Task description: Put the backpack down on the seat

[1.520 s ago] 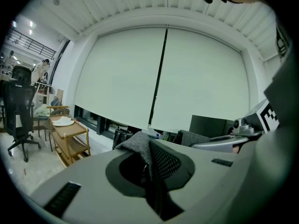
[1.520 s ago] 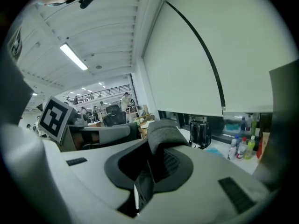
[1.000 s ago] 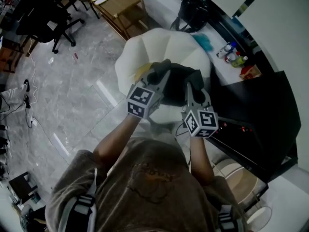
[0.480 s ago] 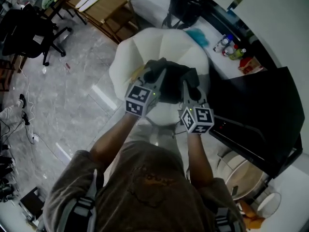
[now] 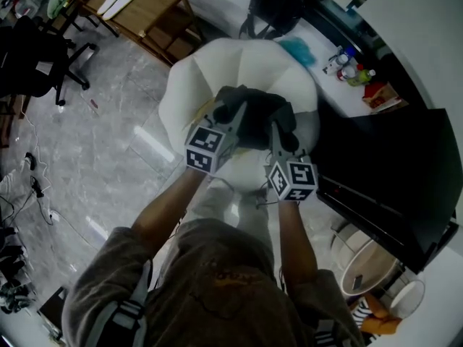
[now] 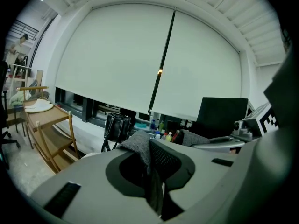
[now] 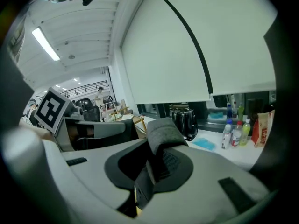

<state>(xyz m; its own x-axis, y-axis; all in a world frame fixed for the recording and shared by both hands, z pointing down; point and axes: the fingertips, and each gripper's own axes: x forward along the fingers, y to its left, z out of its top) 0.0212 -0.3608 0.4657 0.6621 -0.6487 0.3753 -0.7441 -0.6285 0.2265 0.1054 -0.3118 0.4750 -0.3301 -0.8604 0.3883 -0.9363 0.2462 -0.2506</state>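
Note:
A black backpack [image 5: 255,118] hangs over the white round seat [image 5: 217,67] in the head view; whether it touches the cushion I cannot tell. My left gripper [image 5: 233,118] is shut on the grey mesh shoulder strap [image 6: 142,148] at the bag's left side. My right gripper [image 5: 275,134] is shut on the other padded strap [image 7: 161,136] at its right side. In the two gripper views the straps stick up from between the closed jaws, at the left gripper [image 6: 155,181] and the right gripper [image 7: 145,178]. Both grippers stand close together, side by side.
A wooden rack [image 5: 148,9] stands far left and a black office chair [image 5: 32,45] beyond it. A black handbag [image 5: 271,6] and bottles [image 5: 352,69] sit on the white ledge behind the seat. A black monitor [image 5: 394,168] stands at the right, with a round stool [image 5: 369,266] below it.
Both grippers keep their hold on the straps. The backpack and grippers have shifted slightly further over the seat, and the head view has drifted a little.

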